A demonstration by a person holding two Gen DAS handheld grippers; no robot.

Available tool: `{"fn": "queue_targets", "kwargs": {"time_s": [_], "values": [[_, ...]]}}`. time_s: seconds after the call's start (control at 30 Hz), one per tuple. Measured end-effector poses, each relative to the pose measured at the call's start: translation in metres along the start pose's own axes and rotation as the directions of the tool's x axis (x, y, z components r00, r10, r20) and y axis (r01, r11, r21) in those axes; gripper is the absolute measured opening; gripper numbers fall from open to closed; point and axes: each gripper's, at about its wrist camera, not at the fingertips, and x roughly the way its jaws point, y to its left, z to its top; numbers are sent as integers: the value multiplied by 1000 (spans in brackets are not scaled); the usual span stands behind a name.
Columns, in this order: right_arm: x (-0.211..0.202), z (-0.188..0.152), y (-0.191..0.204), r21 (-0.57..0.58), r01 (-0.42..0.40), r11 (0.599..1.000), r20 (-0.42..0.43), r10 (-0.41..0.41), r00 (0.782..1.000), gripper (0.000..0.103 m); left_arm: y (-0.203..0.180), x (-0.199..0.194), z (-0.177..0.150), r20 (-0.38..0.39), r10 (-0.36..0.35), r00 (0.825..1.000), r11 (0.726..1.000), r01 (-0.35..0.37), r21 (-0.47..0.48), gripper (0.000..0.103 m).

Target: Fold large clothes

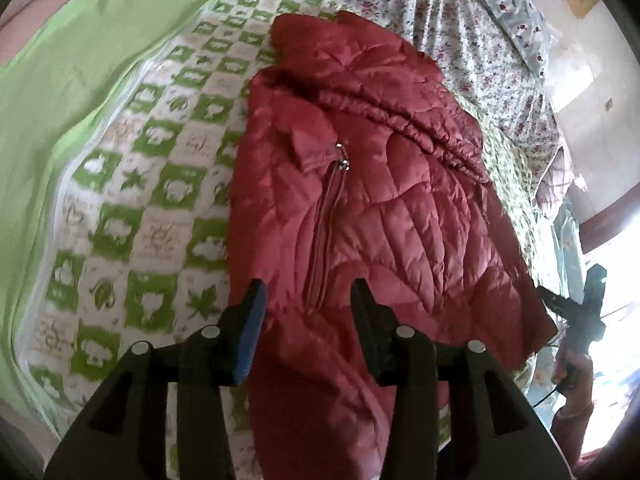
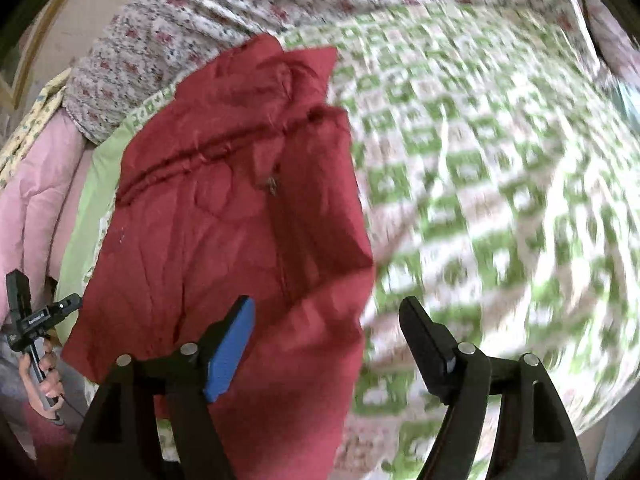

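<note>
Red quilted puffer jacket (image 1: 360, 208) lies on the green-and-white checked quilt (image 1: 132, 208) covering the bed, zip front up, already narrowed into a long strip, presumably with the sides turned in.

Left gripper (image 1: 306, 300): fingers apart, nothing clamped. Jacket fabric shows in the gap between the blue-padded finger and the black one, but the pads do not press on it. The zip track (image 1: 324, 232) runs just ahead of the fingertips and away from them toward the collar end, which lies farthest from the fingers.

Right gripper (image 2: 326, 316): fingers wide apart, empty. Its blue-padded finger sits over the jacket's near edge; the black finger is over bare quilt beside the jacket. The right wrist view is blurred, so fine contact cannot be read, though no cloth is pinched.

Each wrist view catches the other handheld tool at its margin, gripped by the person's hand (image 2: 42, 380).

Judgement: both tools hover at the near end of the strip, spaced to either side, likely so the hem can be taken at two points and carried toward the collar. That lengthwise fold is not yet made. Slippery padded fabric may spring open.
</note>
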Motion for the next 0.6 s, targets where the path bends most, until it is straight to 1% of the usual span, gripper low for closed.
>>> {"fn": "queue_targets", "kwargs": {"time_s": [0.07,0.13,0.33,0.37,0.4,0.43,0.5,0.53,0.6], "values": [[1,-9,-5,25,-33,999,-20,33,999,76,2,0,-5,-13,-15,1000,1000,15,0,43],[3,-17,-8,42,-57,997,-34,58,998,76,2,3,-10,-34,-29,999,1000,29,7,49],[-6,-31,-27,56,-36,998,-42,39,998,76,4,10,-22,-85,-15,996,998,19,52,50],[-7,-32,-30,67,-44,997,-42,47,998,75,3,11,-24,-92,-14,996,998,19,60,50],[-9,-33,-32,78,-71,994,-35,74,997,75,2,11,-26,-99,-16,995,997,23,68,52],[-10,-33,-32,87,-102,991,-28,105,994,75,1,12,-28,-105,-19,994,997,27,74,55],[-10,-33,-28,94,-138,986,-22,141,990,75,-1,13,-30,-111,-21,994,996,31,84,60],[-8,-34,-23,85,-150,985,-27,153,988,75,-1,14,-31,-112,-10,994,996,19,83,60],[-3,-34,-14,65,-150,987,-43,153,987,76,2,12,-32,-106,7,994,997,1,81,60]]}}
